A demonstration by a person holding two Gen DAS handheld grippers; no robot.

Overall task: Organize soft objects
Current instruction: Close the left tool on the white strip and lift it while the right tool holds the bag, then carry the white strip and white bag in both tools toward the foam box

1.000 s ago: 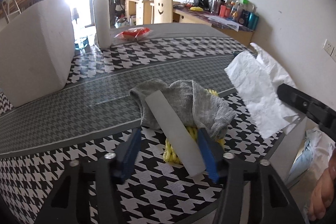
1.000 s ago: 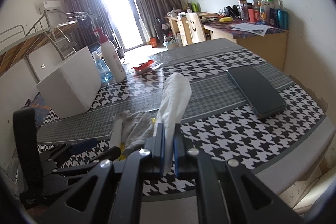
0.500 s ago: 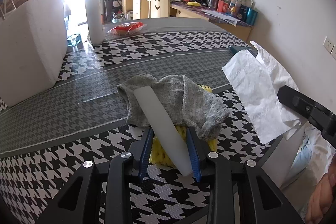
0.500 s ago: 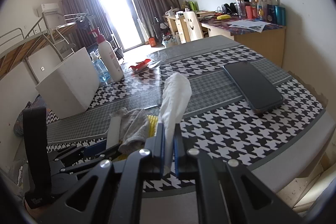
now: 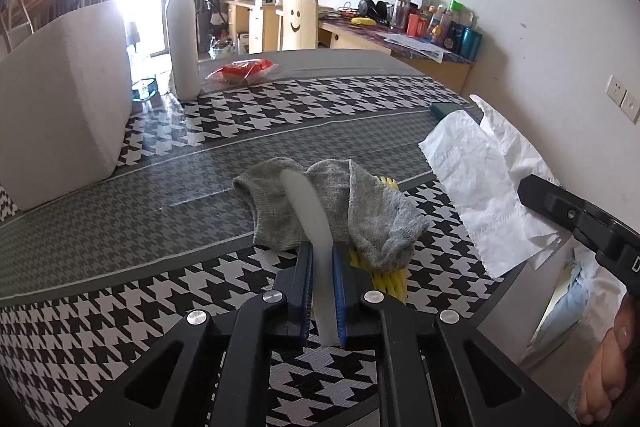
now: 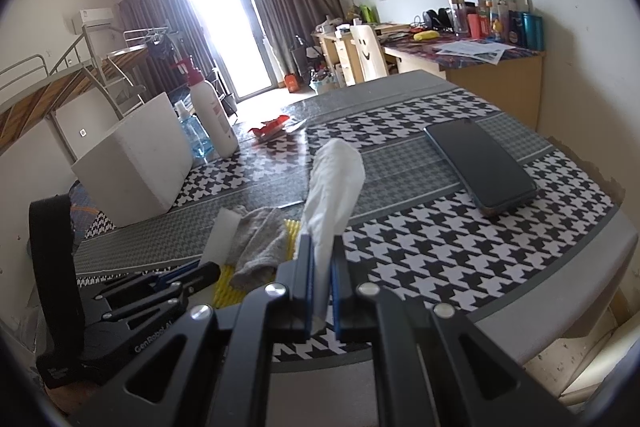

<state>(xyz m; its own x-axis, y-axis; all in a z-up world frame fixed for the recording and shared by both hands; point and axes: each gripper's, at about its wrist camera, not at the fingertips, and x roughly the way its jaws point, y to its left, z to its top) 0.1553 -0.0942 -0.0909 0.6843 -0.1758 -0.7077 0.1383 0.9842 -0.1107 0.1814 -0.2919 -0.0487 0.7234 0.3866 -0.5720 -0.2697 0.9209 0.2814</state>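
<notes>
My left gripper [image 5: 320,251] is closing its jaws tight on a white foam strip [image 5: 308,203], which is pinched between the blue pads and curves up and away. The strip rests across a grey sock [image 5: 360,203] that lies on a yellow ribbed mat [image 5: 390,279] on the houndstooth table [image 5: 120,307]. My right gripper [image 6: 320,243] is shut on a white tissue [image 6: 336,179] that stands upright from its pads. The tissue [image 5: 472,179] hangs at the right of the left wrist view. From the right wrist view, the left gripper [image 6: 188,271] holds the strip [image 6: 224,231] beside the sock [image 6: 260,239].
A white foam box [image 5: 60,107] stands at the left of the table. Behind it are a white pump bottle [image 5: 182,39] and a red packet [image 5: 244,69]. A dark phone [image 6: 480,163] lies at the right. The table edge [image 6: 560,279] is close. A person's foot [image 5: 608,387] shows below.
The left gripper's jaws have closed from wide apart onto the white strip, which now bends upright between the pads. The right gripper has kept still, holding the tissue.
</notes>
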